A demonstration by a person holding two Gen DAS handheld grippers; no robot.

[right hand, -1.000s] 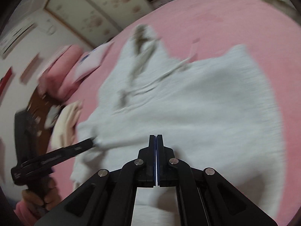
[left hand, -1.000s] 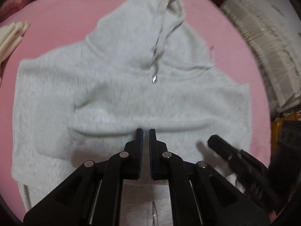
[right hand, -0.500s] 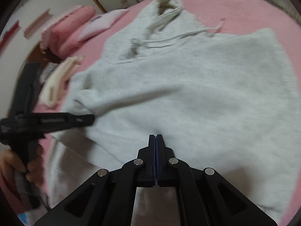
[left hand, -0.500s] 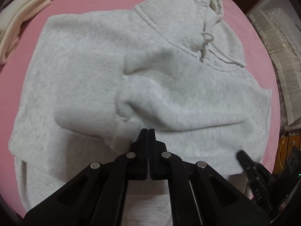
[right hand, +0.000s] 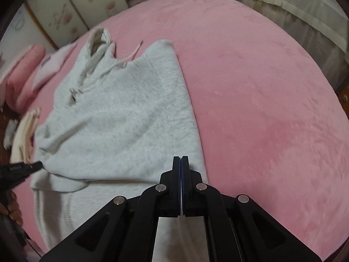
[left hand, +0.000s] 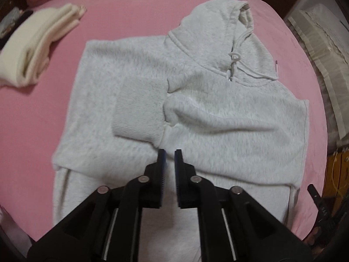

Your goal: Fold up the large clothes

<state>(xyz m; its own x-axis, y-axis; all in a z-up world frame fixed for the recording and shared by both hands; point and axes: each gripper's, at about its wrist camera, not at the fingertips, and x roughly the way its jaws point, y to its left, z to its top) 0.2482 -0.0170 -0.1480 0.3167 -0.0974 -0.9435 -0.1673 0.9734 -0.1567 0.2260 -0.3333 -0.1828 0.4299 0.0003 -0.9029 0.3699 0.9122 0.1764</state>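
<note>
folded cream garment (left hand: 32,50): far left on the pink bed (left hand: 135,6), well apart from the hoodie. pink pillows (right hand: 24,74): far left, beyond it. light grey hoodie (left hand: 218,118): flat in the middle of the bed, hood (left hand: 220,32) at the far end, drawstring (left hand: 234,57) lying over the chest; one sleeve folded across the body, its ribbed cuff (left hand: 139,113) left of centre. left claw (left hand: 169,155): above the near part of the hoodie just by the folded sleeve, jaws have just been opening, a narrow gap between them, nothing in it. right claw (right hand: 180,160): over the hoodie's near right edge, jaws pressed together, empty. bare pink bed to the right.
</note>
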